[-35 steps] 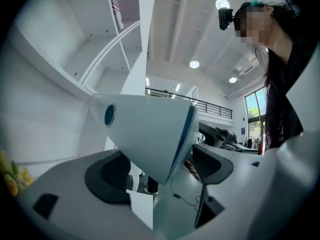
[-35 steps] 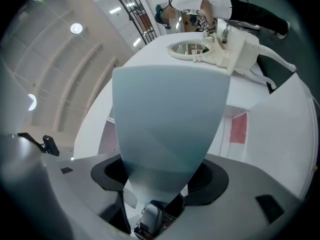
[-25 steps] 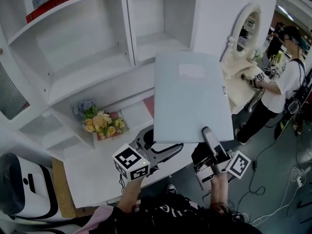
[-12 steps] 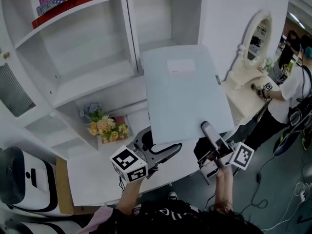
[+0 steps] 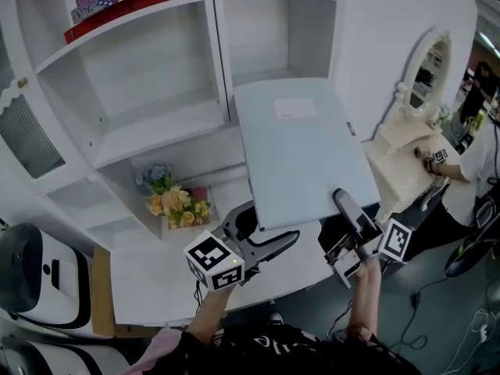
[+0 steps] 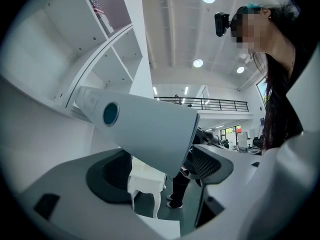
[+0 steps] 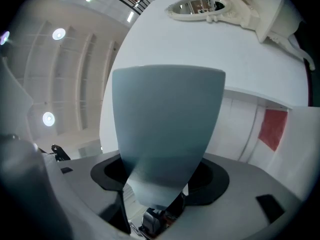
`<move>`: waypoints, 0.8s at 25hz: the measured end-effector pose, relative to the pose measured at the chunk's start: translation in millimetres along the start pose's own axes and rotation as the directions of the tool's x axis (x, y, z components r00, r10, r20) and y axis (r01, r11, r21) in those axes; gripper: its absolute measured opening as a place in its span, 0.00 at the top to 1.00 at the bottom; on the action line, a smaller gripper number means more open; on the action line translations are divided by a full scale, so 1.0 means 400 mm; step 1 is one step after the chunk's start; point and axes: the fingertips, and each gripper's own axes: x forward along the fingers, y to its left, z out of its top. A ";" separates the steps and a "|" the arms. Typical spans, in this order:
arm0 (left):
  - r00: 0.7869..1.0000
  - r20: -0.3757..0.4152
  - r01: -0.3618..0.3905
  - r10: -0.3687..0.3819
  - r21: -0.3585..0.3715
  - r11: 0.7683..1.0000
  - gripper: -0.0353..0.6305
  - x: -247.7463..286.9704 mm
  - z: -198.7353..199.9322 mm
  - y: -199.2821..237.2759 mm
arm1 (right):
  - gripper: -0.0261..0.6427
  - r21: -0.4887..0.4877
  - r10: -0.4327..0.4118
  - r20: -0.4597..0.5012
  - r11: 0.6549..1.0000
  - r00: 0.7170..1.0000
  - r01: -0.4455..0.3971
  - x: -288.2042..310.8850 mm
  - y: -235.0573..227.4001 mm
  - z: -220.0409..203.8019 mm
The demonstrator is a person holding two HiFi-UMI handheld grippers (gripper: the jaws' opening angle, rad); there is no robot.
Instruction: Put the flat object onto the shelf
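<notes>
My right tongs [image 5: 345, 203] clamp folder [image 5: 301, 151] at near edge. My left tongs [image 5: 262, 237] gape wide at near-left corner. Shelf [image 5: 156, 125] beyond.

A pale blue flat rectangular folder [image 5: 301, 151] is held tilted at the centre, its far edge towards the white wooden shelf unit [image 5: 156, 92] at 11 o'clock. The right gripper [image 5: 349, 209], at 4 o'clock, has its jaws on the folder's near right corner. The left gripper [image 5: 266, 237], at 6 o'clock, sits at the folder's near left edge with jaws apart. A small bouquet of yellow and blue flowers [image 5: 176, 203] stands at 9 o'clock on the white table [image 5: 148, 287]. Red and striped books [image 5: 117, 2] lie on the top shelf. A white ornate oval mirror [image 5: 427, 73] stands at 2 o'clock, with a person's hand [image 5: 433, 162] beside it.
</notes>
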 end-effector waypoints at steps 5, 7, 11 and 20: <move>1.000 -0.009 0.004 -0.004 -0.001 1.000 0.36 0.034 0.003 -0.003 | 0.51 0.048 0.027 0.016 0.998 1.000 -0.028 0.001 -0.012 0.050; 1.000 -0.004 0.004 -0.004 -0.029 1.000 0.36 0.051 0.008 0.004 | 0.51 0.062 0.032 0.024 0.997 0.999 -0.034 0.007 -0.018 0.074; 0.999 0.034 -0.027 0.030 -0.085 0.996 0.37 0.072 0.018 0.023 | 0.51 0.104 0.031 0.048 0.994 0.998 -0.036 0.013 -0.039 0.101; 0.991 0.064 -0.116 0.121 -0.082 0.990 0.41 0.117 0.033 0.091 | 0.50 0.117 0.047 0.069 0.992 0.997 -0.055 0.059 -0.070 0.152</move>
